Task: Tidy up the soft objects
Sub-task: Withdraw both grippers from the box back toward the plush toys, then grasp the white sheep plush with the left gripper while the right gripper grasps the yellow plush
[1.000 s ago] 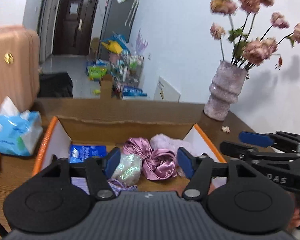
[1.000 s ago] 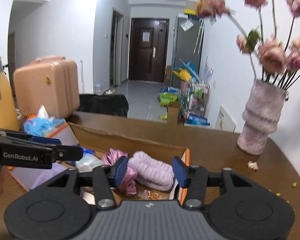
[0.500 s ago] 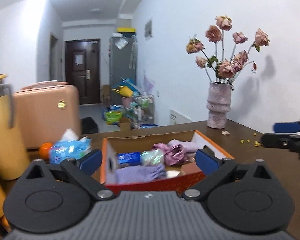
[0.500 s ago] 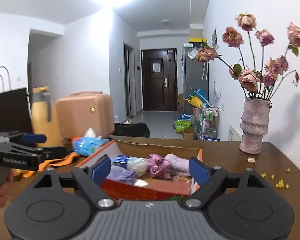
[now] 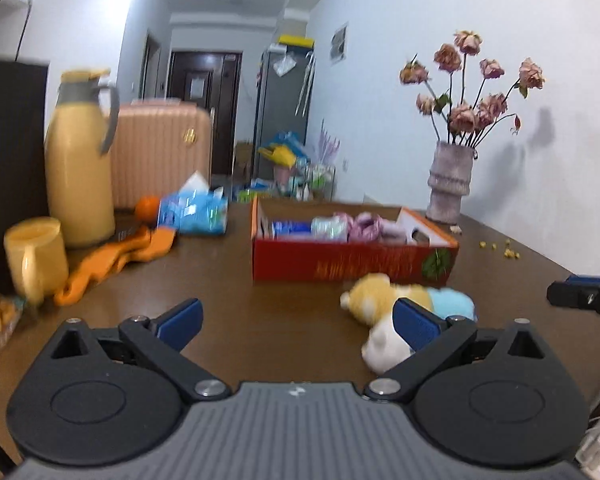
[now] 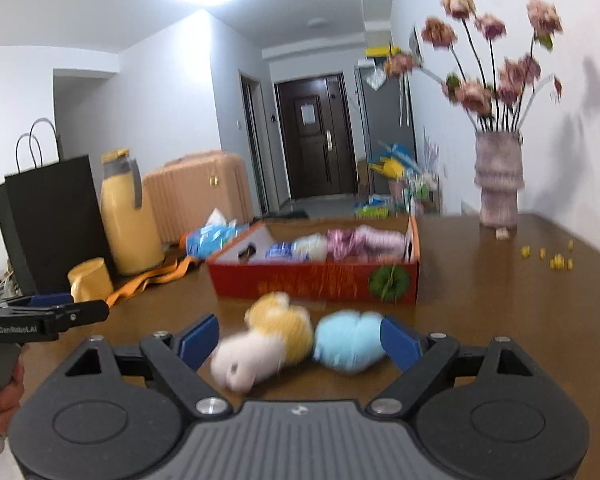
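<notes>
Over at the left edge of the table (image 5: 260,304) sit a yellow jug (image 5: 78,160), a yellow cup (image 5: 34,256) and an orange cloth (image 5: 112,256), none of them in play. Toward the middle the red box (image 6: 316,280) already holds several soft bits, a pale pouch and pink and lilac scrunchies among them, so most of the sorting looks done. One plush toy (image 6: 296,338) is left out, lying on its side on the bare wood just in front of the box's near wall. The left gripper (image 5: 296,320) is spread wide and empty, the toy just off its right finger. The right gripper (image 6: 298,340) is released too, its fingers flanking the blurred toy without visibly pressing it; it seems best placed to pick it up.
</notes>
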